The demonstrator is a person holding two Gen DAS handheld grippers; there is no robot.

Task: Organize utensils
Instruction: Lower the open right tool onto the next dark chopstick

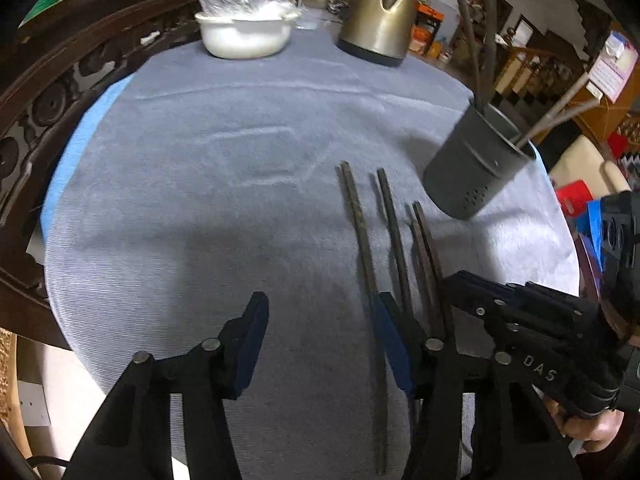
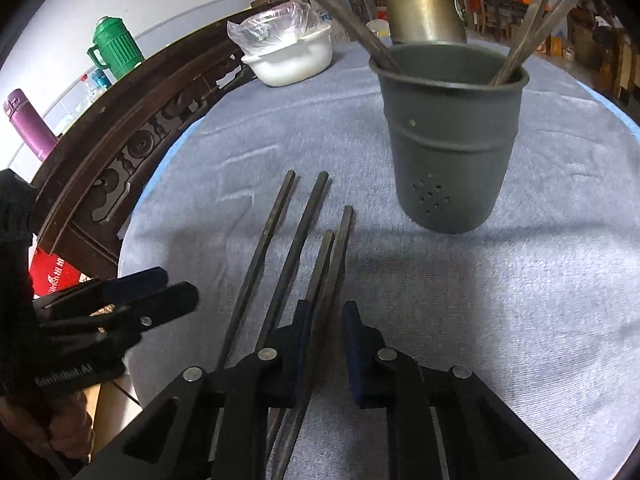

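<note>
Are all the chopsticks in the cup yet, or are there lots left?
Some are done: a few chopsticks already stand in the grey cup. Right now the right tool straddles two of the four chopsticks on the towel; its pads don't look clamped yet. The left tool is open and empty. All four still need to go in.

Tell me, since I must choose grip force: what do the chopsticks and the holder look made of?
Chopsticks: probably wood or bamboo, dark and matte, with worn, mottled patches. Holder: dull grey, likely plastic or coated metal; moulded ridges and punched drain holes, no gloss.
</note>
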